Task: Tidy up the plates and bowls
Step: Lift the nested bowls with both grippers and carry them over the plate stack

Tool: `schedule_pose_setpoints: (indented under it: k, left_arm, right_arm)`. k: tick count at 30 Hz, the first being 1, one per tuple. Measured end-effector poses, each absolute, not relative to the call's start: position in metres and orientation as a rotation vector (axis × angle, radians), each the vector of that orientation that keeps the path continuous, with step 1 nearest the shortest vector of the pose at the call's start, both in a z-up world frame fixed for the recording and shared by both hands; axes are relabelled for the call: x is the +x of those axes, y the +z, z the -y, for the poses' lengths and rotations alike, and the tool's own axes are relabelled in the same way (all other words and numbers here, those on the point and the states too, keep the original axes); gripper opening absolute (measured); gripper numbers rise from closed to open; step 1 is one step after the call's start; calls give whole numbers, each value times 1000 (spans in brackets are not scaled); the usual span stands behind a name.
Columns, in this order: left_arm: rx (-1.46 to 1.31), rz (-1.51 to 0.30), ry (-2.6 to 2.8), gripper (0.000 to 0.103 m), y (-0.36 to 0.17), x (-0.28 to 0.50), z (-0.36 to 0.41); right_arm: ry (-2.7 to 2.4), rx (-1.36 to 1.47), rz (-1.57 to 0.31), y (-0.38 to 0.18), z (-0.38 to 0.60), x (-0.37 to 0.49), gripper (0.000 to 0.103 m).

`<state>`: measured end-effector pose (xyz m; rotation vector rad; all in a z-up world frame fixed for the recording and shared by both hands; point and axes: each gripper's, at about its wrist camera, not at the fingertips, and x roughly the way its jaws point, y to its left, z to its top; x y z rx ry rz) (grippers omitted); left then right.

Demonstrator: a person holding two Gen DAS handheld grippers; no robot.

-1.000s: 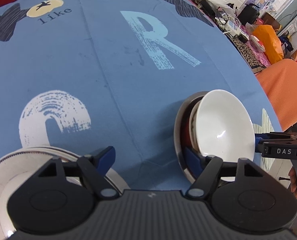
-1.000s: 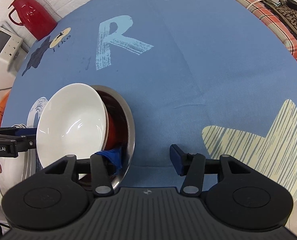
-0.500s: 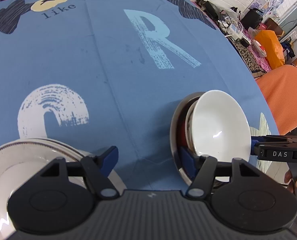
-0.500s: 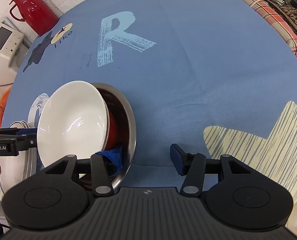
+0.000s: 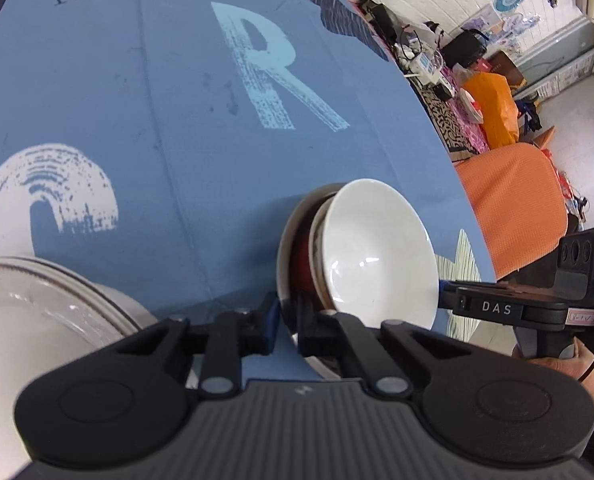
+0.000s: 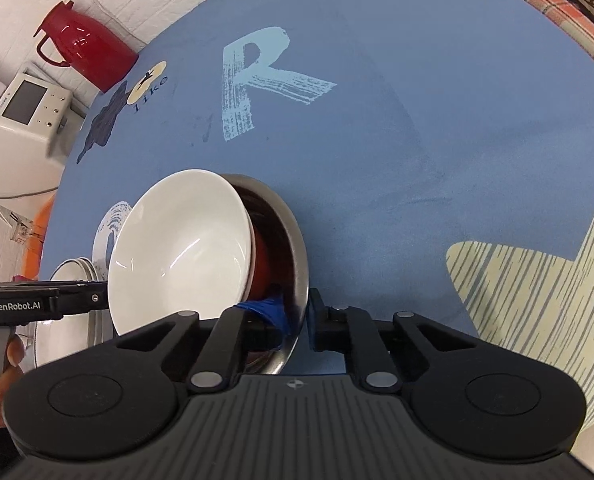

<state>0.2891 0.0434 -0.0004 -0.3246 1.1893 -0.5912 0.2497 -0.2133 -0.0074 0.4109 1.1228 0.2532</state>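
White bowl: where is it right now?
In both wrist views the white bowl sits tilted atop a red bowl inside the steel bowl, right of the plate stack.

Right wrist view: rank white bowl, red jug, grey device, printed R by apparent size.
1. white bowl, though it sits closest to the camera
2. R
3. red jug and grey device look about alike; both are far off and fisheye-distorted, so no ranking between them.

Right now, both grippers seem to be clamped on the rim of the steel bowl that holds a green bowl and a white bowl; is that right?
Nearly: the inner bowl is red, not green, as the right wrist view shows. It sits in the steel bowl under the white bowl, and the left gripper and right gripper each pinch the steel rim.
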Motion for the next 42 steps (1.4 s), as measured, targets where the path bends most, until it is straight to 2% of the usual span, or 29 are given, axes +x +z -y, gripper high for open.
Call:
schedule_pose_setpoints:
  k: [8,18,29,35,42]
  left_arm:
    - [-274,-1160,-534,0,5,293,-41]
    - [-271,-1092,-496,0,32,299,-62]
    - [-288,-1016,-290,0,71,245,-162]
    - [-329,-1046,-203,0,61,208,-210]
    - [-364,-1077,-164,0,38,188,-231]
  right_arm:
    - [232,457,-1167,-7,206,249,0]
    - [265,439,-1104,15,187,264,0]
    - [479,356,-1101,40,90,268,0]
    - [582,294,-1140,36,42,260,0]
    - [603,234,-1200,21,16,250,0]
